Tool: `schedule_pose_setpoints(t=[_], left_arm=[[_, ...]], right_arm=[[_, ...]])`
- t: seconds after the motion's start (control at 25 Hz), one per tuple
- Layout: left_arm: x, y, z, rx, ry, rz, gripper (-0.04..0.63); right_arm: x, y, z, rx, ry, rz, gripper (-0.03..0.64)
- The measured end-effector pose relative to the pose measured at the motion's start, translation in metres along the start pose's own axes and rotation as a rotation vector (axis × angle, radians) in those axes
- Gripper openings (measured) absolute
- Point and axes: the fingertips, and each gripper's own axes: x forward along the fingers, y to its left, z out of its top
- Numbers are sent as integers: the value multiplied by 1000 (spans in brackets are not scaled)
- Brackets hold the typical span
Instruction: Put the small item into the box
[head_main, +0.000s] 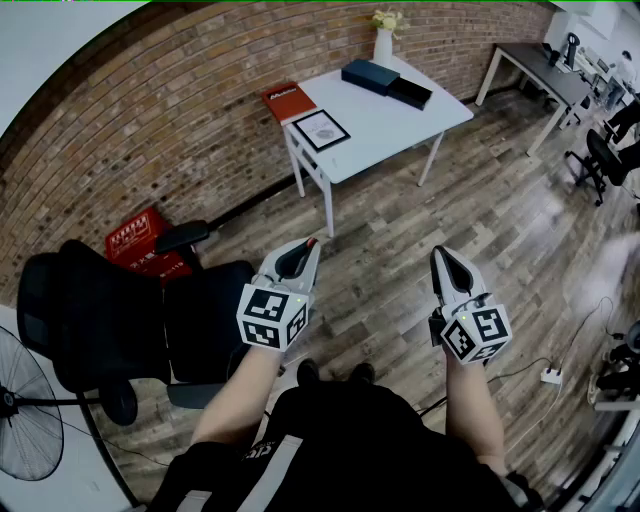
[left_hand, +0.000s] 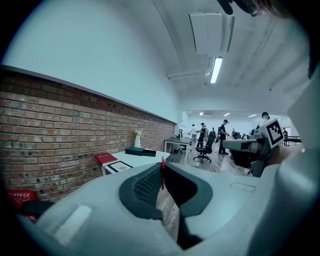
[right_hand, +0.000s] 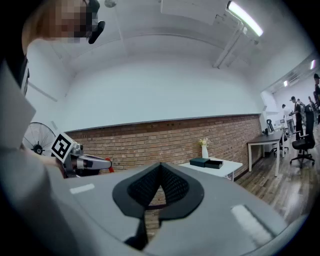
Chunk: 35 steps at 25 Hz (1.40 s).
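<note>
My left gripper (head_main: 309, 246) is shut on a small thin red item (head_main: 313, 241), which shows as a red sliver between the dark pads (left_hand: 162, 174) in the left gripper view. My right gripper (head_main: 440, 253) is shut with nothing in it; its pads (right_hand: 160, 180) meet at the tips. Both are held at waist height over the wooden floor. The dark box (head_main: 370, 76) lies on the white table (head_main: 400, 125) ahead, with its black open half (head_main: 411, 93) beside it. The box (left_hand: 141, 151) is far from both grippers and also appears in the right gripper view (right_hand: 209, 162).
On the table are a red book (head_main: 287, 101), a framed picture (head_main: 321, 130) and a white vase (head_main: 383, 45). A black office chair (head_main: 120, 320), a red crate (head_main: 140, 240) and a fan (head_main: 25, 410) are at my left. People and desks are far right.
</note>
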Motion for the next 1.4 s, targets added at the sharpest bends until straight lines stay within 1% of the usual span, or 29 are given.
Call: schedule_pose_setpoints(t=[0.24,0.52,0.72,0.88,1.0,1.2,1.4], left_arm=[[9,-21,4,6,1,8,18],[19,-57,2,24,-2,-3,18],[31,-64,-4,12,8,-18,18],[52,-60,-8,-4,9,-37,18],[74,-48,-5,-11,8,-51,18],[124,-21,3,-16,15,-73,18],[179,19,13,-26,22,-95,18]], right_arm=[[-16,-20,-4,-3,15,11,-5],[-42,-45,-13,35,25,13,-5],[-48,-61,-14,63,25,-3,-2],[-42,-80,-18,96,27,-31,0],[-24,-91,-17,87,37,-44,0],[22,-120,-15,93,53,-65,0],[82,-147,-18,108,75,-85,0]])
